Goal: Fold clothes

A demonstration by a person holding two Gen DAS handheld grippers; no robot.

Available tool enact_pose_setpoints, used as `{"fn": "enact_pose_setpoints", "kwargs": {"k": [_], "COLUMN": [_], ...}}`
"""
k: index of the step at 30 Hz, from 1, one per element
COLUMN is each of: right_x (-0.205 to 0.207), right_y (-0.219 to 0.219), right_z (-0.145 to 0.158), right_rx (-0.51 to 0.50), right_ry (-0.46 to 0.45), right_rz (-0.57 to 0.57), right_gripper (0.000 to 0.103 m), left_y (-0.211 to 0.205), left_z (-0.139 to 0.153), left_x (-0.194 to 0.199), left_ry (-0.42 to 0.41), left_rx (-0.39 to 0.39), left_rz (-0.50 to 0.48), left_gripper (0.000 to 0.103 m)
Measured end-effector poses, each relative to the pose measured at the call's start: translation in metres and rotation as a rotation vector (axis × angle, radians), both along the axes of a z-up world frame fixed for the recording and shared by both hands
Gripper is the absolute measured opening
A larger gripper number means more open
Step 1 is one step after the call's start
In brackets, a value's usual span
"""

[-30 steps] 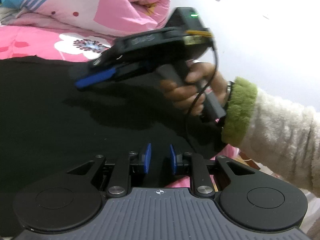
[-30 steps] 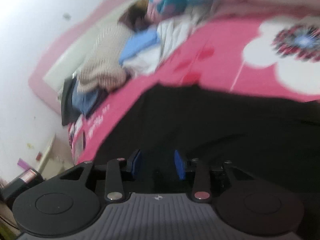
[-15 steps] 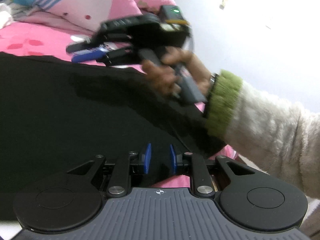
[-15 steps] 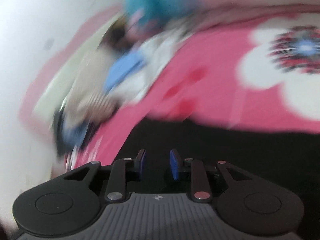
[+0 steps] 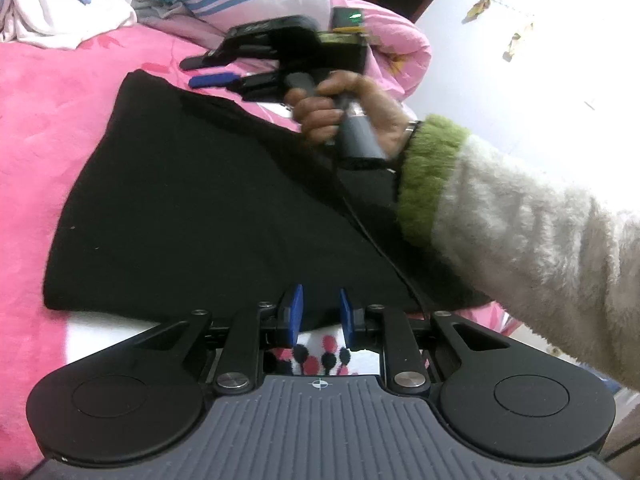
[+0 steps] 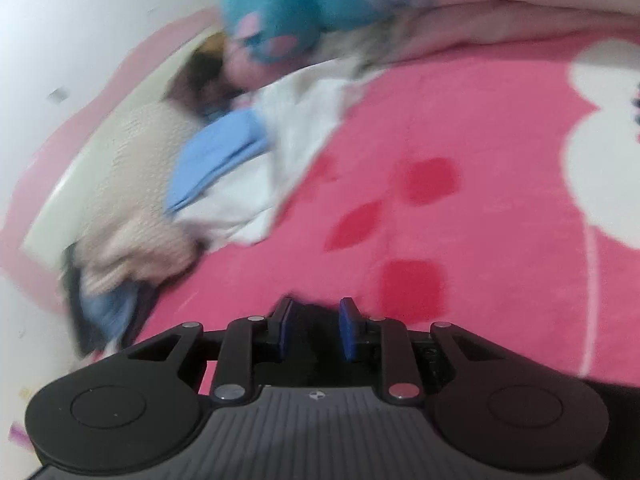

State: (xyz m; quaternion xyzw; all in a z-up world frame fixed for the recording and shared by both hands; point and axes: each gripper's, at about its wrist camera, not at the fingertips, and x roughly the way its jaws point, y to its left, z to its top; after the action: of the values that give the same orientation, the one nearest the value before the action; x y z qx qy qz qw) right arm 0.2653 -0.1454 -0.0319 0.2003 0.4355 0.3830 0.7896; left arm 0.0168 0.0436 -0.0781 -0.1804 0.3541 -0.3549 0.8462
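Matt black cloth garment [image 5: 208, 208], soft pink fleecy bedspread [image 5: 48, 120], fluffy cream sleeve [image 5: 532, 248] with shaggy green cuff [image 5: 428, 176], ribbed grey plastic on the left hand-held gripper [image 5: 320, 314].

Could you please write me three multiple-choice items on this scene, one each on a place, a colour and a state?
1. The black garment lies on:
A. a wooden floor
B. a pink bed cover
C. a chair

2. The cuff of the white fleecy sleeve is:
A. red
B. blue
C. green

3. The black garment is:
A. spread out flat
B. hanging from a hanger
C. rolled into a ball

Answers:
1 B, since pink fabric borders the garment on its left and far sides.
2 C, since a green fuzzy band circles the wrist.
3 A, since it lies as one broad, smooth sheet in the left wrist view.
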Motion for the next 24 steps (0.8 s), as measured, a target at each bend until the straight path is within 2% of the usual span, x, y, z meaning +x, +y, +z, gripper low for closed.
{"fn": "enact_pose_setpoints", "kwargs": {"k": [2,5,7,9,12,16,19,24], "right_x": [-0.019,-0.035,-0.029,-0.010,0.022,0.033,0.001,-0.099], "right_y": [0.006,0.027,0.039,0.046,0.051,0.019,-0.036,-0.162], "right_z": [0.008,0.004,-0.005,-0.011,-0.012,-0.006,0.013,0.061], "right_rx": [0.011,-0.040,-0.060,-0.045,-0.004,0.094,0.189,0.283], "right_ry": [-0.027,-0.038,-0.019,-0.012,-0.044,-0.049,-0.100,-0.210], "right_rz": [0.142,0.322,0.335,0.271,0.089,-0.163,-0.287,-0.498], "right_gripper": [0.026,0.026,0.025,0.023,0.024,0.024,0.024,0.025], "left_y": [0.000,0.004,0.003,0.003,0.001,0.000,0.004,0.028], "left_z": [-0.002,-0.006,-0.008,-0.009,-0.011,-0.012,-0.006,0.012], "left_x": [0.013,0.018,0.021,0.020,0.018,0.016,0.006,-0.010], "left_ry": [0.017,0.043,0.050,0.043,0.034,0.026,-0.002,-0.078], "left_rx": [-0.024,-0.048,-0.054,-0.051,-0.048,-0.050,-0.049,-0.070], "left_rz": [-0.004,-0.007,-0.008,-0.008,-0.009,-0.011,-0.008,0.008], "left_gripper": [0.019,0.019,0.019,0.019,0.019,0.019,0.019,0.019]}}
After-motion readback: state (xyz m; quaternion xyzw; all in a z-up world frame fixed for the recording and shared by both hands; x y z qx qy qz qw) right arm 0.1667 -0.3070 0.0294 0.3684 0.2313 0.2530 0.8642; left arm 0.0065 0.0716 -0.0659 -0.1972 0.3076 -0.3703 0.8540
